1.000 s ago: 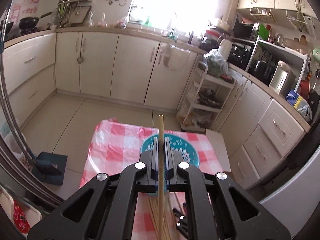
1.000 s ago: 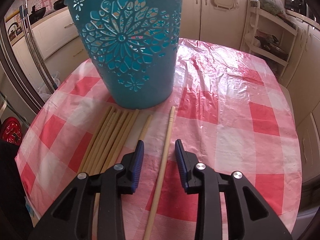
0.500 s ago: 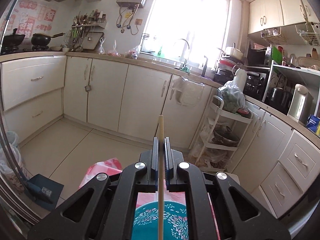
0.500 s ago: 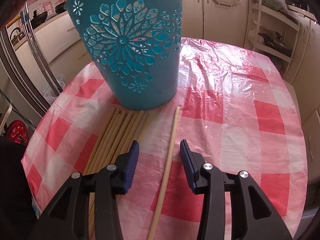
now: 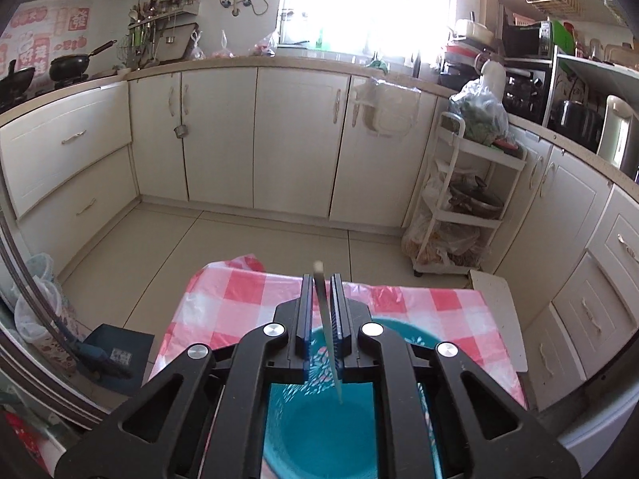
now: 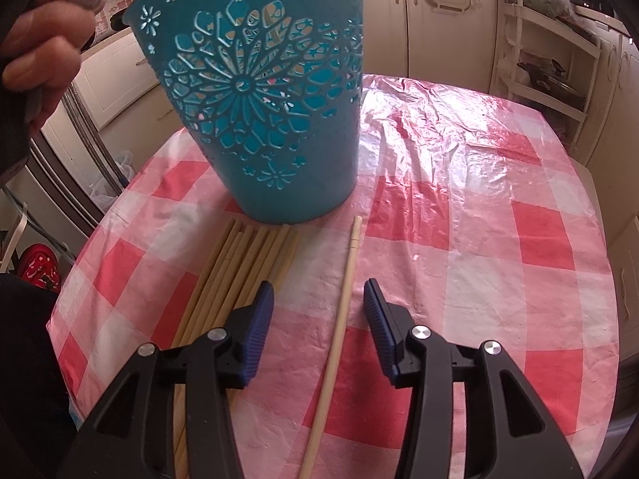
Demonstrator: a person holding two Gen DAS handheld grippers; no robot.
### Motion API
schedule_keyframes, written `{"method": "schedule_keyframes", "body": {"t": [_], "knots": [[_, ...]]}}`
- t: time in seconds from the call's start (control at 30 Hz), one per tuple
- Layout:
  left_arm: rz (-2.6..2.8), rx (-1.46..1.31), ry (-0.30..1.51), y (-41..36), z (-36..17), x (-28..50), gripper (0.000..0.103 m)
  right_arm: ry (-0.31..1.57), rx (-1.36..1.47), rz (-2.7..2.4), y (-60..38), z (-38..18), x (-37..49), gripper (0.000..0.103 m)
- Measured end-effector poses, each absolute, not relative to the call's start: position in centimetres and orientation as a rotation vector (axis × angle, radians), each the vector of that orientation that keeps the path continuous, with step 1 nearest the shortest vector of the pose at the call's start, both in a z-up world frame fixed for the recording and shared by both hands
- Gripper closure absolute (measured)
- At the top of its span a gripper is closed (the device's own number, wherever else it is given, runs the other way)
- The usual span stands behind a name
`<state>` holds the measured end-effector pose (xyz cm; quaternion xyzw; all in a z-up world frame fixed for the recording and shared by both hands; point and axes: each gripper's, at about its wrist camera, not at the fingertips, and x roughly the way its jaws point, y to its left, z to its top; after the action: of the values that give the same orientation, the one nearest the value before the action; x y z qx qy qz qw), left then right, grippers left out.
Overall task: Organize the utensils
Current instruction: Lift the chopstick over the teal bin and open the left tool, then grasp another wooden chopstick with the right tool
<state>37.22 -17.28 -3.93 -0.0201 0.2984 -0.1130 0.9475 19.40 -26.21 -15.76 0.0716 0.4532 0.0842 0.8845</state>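
Note:
In the left wrist view my left gripper (image 5: 321, 279) hangs over the mouth of the teal cut-out basket (image 5: 403, 329). Its jaws are opening. A wooden chopstick (image 5: 325, 319) stands loose and tilted in the gap between them, blurred, its lower tip inside the basket. In the right wrist view my right gripper (image 6: 317, 282) hovers low over the checked tablecloth (image 6: 459, 239), its jaws opening. A single chopstick (image 6: 343, 299) lies on the cloth below the gap, untouched. A bundle of several chopsticks (image 6: 235, 271) lies to its left, in front of the basket (image 6: 259, 99).
A person's hand (image 6: 44, 40) shows at the upper left above the basket. The table is small, with floor on all sides. A white wheeled rack (image 5: 463, 207) stands beyond it on the right, and a bin (image 5: 36, 295) on the left.
The left gripper has sunk over the basket and loosened; the chopstick, clamped upright before, now tilts and slips down. The right jaws have spread wider over the single chopstick.

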Motion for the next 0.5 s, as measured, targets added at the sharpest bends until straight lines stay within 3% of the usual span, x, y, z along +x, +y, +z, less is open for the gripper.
{"method": "schedule_keyframes", "body": {"t": [0.07,0.13,0.3,0.5], "knots": [[-0.212,-0.029,0.620,-16.1,-3.8,36.2,0.072,0.941,0.182,0.188,-26.8,-15.8,19.4,0.057],[-0.182,-0.021,0.602,-14.4,-3.4,34.6,0.048,0.941,0.227,0.197,-27.5,-15.8,19.4,0.059],[-0.132,-0.011,0.576,-9.2,-2.9,30.6,0.031,0.945,0.236,0.168,-28.1,-15.9,19.0,0.075],[-0.072,-0.047,0.624,-3.0,-5.6,28.5,0.028,0.941,0.083,0.107,-26.2,-15.8,19.0,0.080]]}}
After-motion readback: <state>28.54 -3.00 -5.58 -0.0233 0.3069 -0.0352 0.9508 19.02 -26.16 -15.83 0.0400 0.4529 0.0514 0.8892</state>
